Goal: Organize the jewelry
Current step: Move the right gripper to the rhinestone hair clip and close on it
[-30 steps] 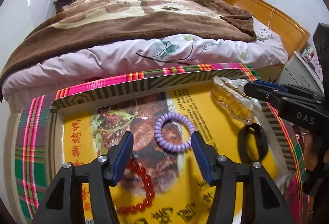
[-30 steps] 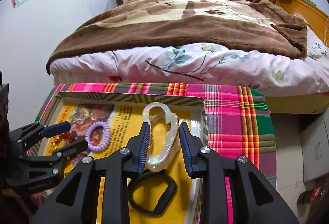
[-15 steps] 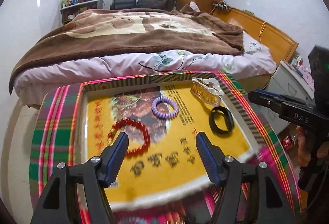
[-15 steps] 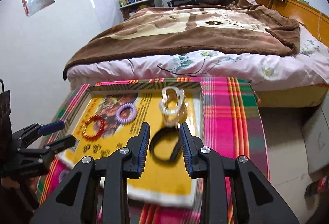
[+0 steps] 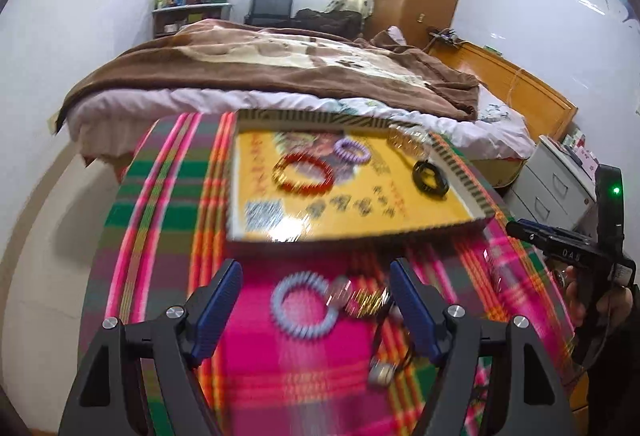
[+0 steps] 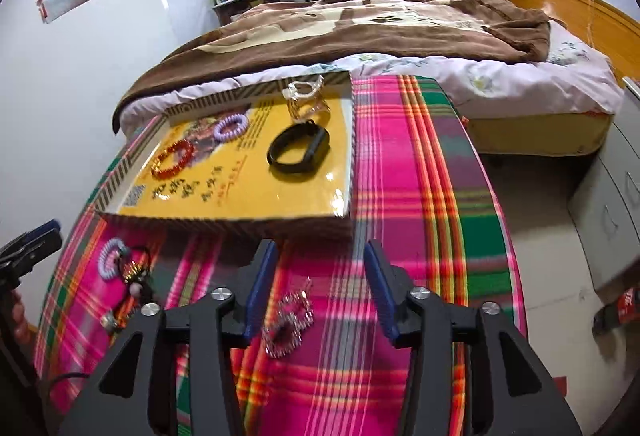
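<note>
both my grippers have pulled back off the yellow tray since a second ago, and it now sits farther ahead on the plaid-covered bench. the left gripper has just been opening its fingers; they stand wide with nothing pressed, framing a pale coiled hair tie that lies on the cloth beside a blurred gold and black tangle. the right gripper has let go of the clear bagged bracelet, which rests at the tray's far edge; its fingers have also just been opening and stand apart, empty, over a silvery dark-centred brooch on the cloth. in the tray lie a red bead bracelet, a purple coil tie and a black band, each apart.
</note>
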`<control>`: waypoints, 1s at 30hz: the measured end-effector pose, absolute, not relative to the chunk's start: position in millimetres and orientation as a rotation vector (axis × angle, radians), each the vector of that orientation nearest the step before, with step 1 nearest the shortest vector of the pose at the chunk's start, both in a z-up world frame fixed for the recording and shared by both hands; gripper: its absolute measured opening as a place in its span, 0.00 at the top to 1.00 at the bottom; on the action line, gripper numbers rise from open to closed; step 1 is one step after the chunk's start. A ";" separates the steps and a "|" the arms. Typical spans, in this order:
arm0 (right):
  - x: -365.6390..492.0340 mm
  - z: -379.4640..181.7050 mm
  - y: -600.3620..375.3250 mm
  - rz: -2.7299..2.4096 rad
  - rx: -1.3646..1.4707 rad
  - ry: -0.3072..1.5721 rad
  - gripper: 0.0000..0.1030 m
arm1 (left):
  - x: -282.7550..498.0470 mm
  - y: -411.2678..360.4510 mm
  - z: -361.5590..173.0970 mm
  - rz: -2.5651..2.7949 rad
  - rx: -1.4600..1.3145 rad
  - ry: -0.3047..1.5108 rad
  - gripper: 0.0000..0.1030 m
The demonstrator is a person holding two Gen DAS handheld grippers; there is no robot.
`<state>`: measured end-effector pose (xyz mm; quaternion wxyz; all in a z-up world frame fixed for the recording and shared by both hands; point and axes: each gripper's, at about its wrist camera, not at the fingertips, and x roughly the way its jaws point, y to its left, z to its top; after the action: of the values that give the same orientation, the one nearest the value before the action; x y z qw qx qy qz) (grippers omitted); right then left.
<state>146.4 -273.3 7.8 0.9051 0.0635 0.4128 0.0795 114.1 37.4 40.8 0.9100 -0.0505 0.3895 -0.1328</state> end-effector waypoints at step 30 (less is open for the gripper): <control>126.1 -31.9 -237.3 0.090 -0.012 0.908 0.51 | 66.4 50.3 7.0 -0.285 -0.168 0.857 0.26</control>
<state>126.1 -237.3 -31.9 0.8978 -0.0059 0.4382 0.0434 66.4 50.3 7.0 0.8963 -0.0810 0.4138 -0.1374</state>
